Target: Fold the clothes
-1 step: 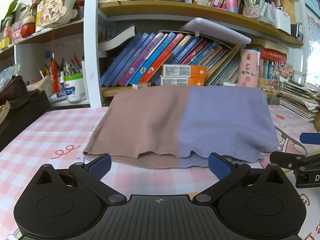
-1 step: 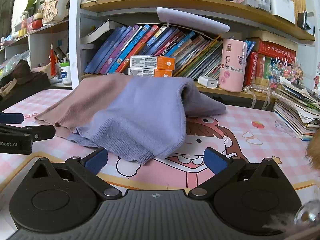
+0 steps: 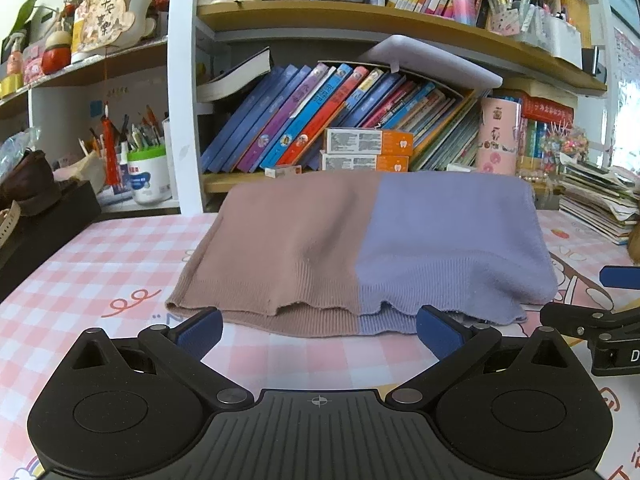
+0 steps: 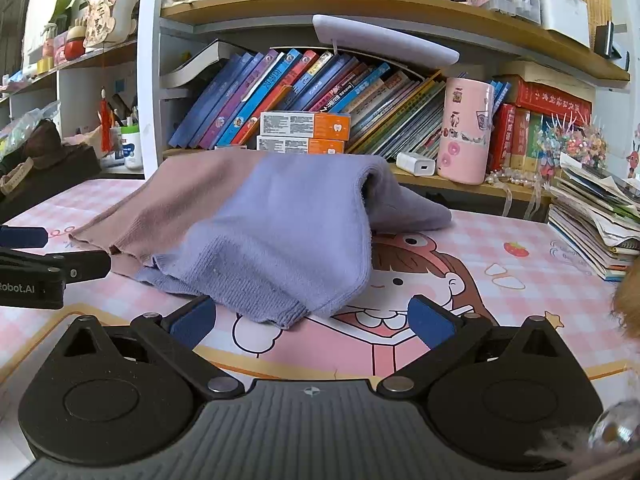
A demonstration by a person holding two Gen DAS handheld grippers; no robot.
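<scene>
Sweater [image 3: 360, 248]: folded, brown-and-lilac, on checked tabletop [image 3: 100, 264].
Left hand-held gripper [image 3: 318, 330]: fingers apart, before the sweater's hem.
Right hand-held gripper [image 4: 310, 318]: fingers apart, empty.
Behind sweater: bookshelf [image 3: 320, 112], pink cup [image 4: 464, 132].

A pink checked tablecloth [image 3: 120, 264] covers the table, with a cartoon face [image 4: 404, 280] printed at 6 o'clock in the right wrist view. At 12 o'clock a wooden shelf [image 3: 400, 28] holds leaning books [image 3: 304, 116]; two orange boxes [image 3: 366, 148] are stacked in front of them. A pink cup [image 4: 464, 132] stands at 2 o'clock, a white charger [image 4: 416, 164] just beside it. Magazines [image 4: 592, 220] pile at 3 o'clock. A pen pot [image 3: 146, 172] stands at 9 o'clock.
</scene>
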